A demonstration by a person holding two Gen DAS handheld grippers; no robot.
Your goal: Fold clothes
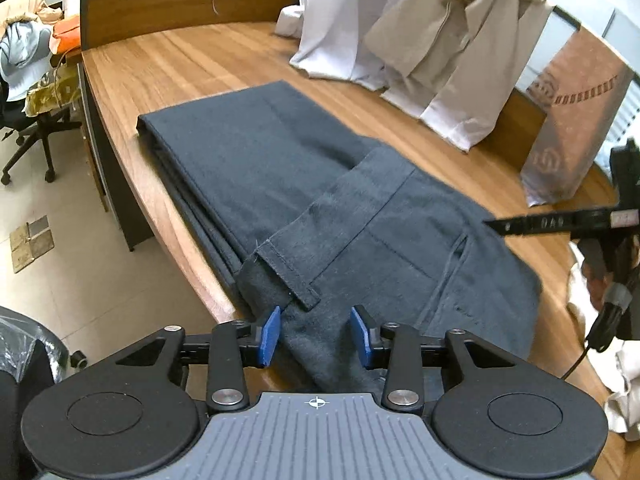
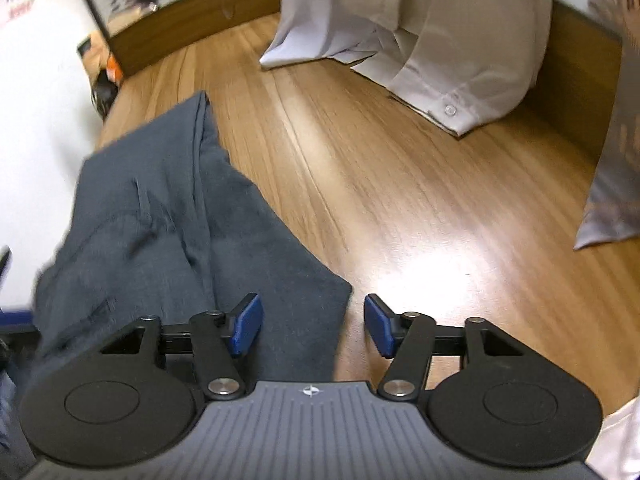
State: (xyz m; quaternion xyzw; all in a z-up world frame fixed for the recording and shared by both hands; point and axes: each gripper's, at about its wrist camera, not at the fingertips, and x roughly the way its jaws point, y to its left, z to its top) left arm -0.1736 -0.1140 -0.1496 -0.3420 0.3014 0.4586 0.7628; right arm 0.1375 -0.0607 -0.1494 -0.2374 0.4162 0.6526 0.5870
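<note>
The dark grey folded trousers [image 1: 280,184] lie along the near edge of the curved wooden table [image 1: 192,56], well short of the heap of white and beige shirts [image 1: 400,32] at the table's far side. The left gripper [image 1: 316,334] has a bunched fold of that grey cloth between its blue pads [image 1: 270,336], jaws narrow, though a firm pinch cannot be told. The right gripper [image 2: 312,326] stands with jaws parted over the trousers' corner, pads off the cloth.
</note>
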